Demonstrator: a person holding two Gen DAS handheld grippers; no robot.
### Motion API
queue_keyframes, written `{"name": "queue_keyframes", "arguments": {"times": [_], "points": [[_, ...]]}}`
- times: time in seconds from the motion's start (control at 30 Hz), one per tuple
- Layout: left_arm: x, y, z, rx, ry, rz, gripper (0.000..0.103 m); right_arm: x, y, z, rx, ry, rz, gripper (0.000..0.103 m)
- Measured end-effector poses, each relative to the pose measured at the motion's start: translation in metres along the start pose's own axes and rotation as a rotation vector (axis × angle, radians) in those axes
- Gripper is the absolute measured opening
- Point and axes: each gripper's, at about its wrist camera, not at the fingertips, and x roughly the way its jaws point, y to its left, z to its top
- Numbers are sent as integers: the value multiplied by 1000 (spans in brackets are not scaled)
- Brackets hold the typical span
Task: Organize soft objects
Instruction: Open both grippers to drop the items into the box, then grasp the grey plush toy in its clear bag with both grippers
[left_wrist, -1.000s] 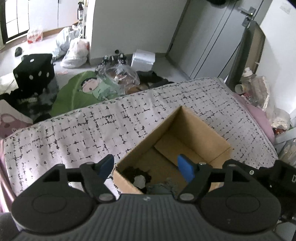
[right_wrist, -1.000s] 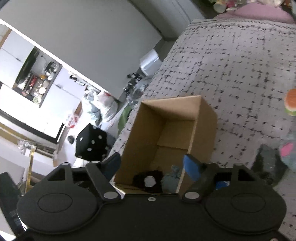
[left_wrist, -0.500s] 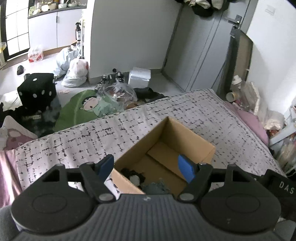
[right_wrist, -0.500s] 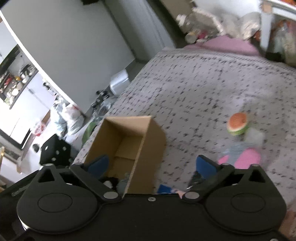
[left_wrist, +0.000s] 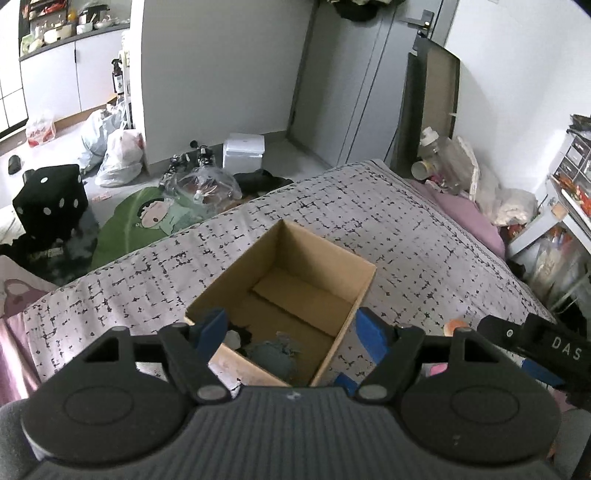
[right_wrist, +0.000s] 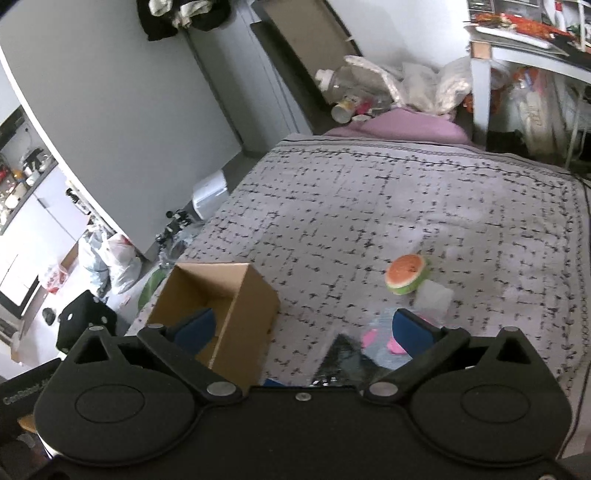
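An open cardboard box (left_wrist: 317, 258) stands on the patterned bedspread (left_wrist: 406, 229); it also shows in the right wrist view (right_wrist: 255, 291). Inside lie a grey-blue soft item (left_wrist: 273, 356) and a black-and-white one (left_wrist: 236, 336). My left gripper (left_wrist: 291, 332) is open and empty above the box's near end. My right gripper (right_wrist: 303, 328) is open and empty, right of the box. A watermelon-slice plush (right_wrist: 406, 275) lies on the bed, with a pink-and-grey soft toy (right_wrist: 376, 338) and a dark cloth (right_wrist: 340, 354) nearer me.
Purple pillow (right_wrist: 406, 125) and clutter at the bed's far end. A desk (right_wrist: 517, 55) stands at the right. On the floor left of the bed are a black dice cushion (left_wrist: 48, 199), plastic bags (left_wrist: 118, 155) and a green mat (left_wrist: 147, 218).
Both grippers have pulled back and up from the box. The right gripper has swung right, so the watermelon plush and pink toy now show ahead of it.
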Motion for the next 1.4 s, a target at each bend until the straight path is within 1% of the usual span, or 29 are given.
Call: {"name": "queue_keyframes", "arguments": {"times": [0.17,0.33,0.43,0.63,0.7,0.77,0.83,1.0,1.07,1.13,1.17,1.23,1.3,1.4], "points": [[-4,-12,-4,17,3,0,75,-6,-17,-3,19,-15,-20,103],[-1,-26,-12,44,12,-7,75,-4,-40,-6,96,13,-19,103],[2,-36,-15,63,19,-13,75,-3,-47,-4,117,16,-28,103],[9,-57,-24,101,32,-40,75,-1,-65,-1,190,39,4,103],[12,-64,-28,112,42,-50,75,-1,-73,0,221,30,10,102],[15,-70,-31,130,42,-60,75,-1,-79,1,238,20,20,97],[19,-74,-32,139,45,-60,75,1,-85,3,258,22,28,89],[31,-84,-33,123,60,-77,75,9,-99,5,316,25,53,73],[35,-91,-33,129,61,-87,75,17,-108,4,378,47,67,64],[41,-97,-34,124,67,-99,75,28,-119,1,458,96,101,55],[44,-99,-34,123,72,-106,74,34,-124,-2,505,122,106,53],[52,-105,-34,120,85,-114,73,43,-134,-8,587,151,89,46],[61,-110,-35,111,102,-124,72,46,-139,-11,621,147,68,44],[73,-116,-37,86,123,-139,68,49,-141,-14,650,127,23,44]]}}
